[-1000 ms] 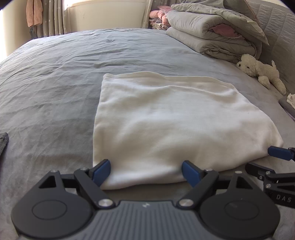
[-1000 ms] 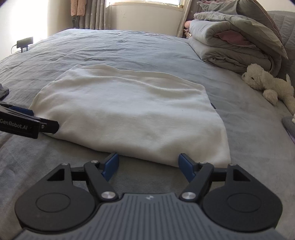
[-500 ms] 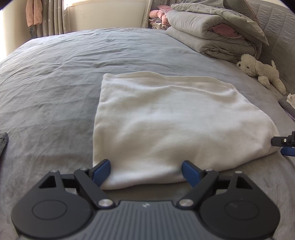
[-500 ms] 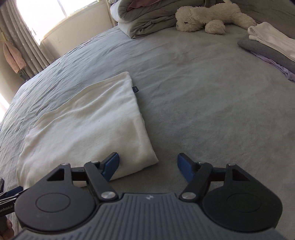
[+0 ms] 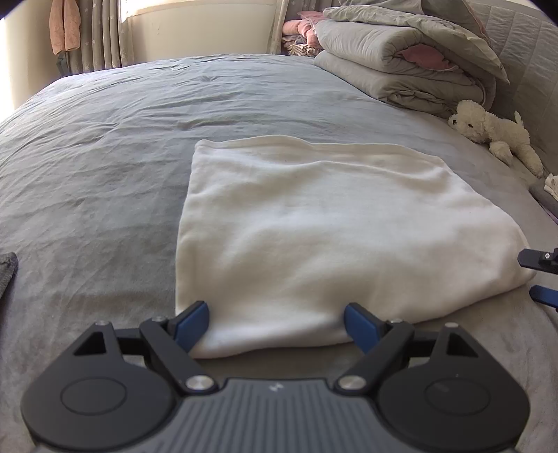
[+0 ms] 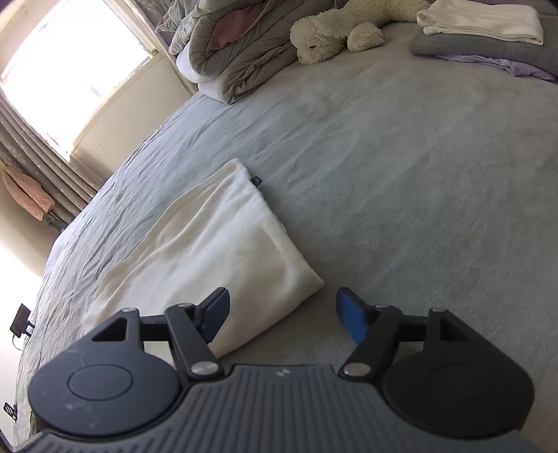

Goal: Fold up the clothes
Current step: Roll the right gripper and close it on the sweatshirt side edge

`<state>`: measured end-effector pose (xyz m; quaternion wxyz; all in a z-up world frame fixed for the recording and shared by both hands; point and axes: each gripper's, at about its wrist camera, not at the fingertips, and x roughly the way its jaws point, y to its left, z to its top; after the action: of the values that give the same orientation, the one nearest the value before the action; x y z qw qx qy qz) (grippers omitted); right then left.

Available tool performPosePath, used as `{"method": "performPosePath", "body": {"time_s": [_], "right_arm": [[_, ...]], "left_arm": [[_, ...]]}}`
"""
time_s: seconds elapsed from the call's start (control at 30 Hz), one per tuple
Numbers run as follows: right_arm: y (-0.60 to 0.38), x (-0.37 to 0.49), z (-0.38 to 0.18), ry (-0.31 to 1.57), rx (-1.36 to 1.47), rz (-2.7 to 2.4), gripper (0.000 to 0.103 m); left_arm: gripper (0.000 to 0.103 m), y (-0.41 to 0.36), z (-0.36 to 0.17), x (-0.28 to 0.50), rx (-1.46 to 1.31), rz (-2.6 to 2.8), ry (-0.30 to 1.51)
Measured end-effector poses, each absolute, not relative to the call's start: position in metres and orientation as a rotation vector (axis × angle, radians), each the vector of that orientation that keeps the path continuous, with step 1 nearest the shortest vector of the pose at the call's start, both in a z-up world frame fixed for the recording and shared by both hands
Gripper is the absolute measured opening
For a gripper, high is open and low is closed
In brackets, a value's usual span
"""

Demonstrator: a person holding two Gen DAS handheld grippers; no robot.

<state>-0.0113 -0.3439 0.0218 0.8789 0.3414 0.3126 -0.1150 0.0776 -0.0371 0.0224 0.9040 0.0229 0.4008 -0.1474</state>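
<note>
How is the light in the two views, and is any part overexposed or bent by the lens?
Left wrist view: even daylight, window mildly bright, white garment keeps its folds, edges curve. Right wrist view: tilted, window blown out to white, glare also at the left edge; bed bulges from fisheye; plush dog sharp enough.

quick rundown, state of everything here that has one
white garment: folded, lying flat on bed
left gripper: open, jaws straddling garment's near edge
right gripper: open, rolled, at garment's corner
grey duvet: folded, piled
plush dog: lying down
clothes stack: folded
</note>
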Motion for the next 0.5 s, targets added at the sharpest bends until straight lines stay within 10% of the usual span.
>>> {"method": "performPosePath", "body": {"time_s": [0.5], "right_arm": [[-0.335,-0.005,0.009,0.508,0.816,-0.239,0.07]], "left_arm": [[0.086,-0.037,0.023,0.079,0.049,-0.304,0.83]]}}
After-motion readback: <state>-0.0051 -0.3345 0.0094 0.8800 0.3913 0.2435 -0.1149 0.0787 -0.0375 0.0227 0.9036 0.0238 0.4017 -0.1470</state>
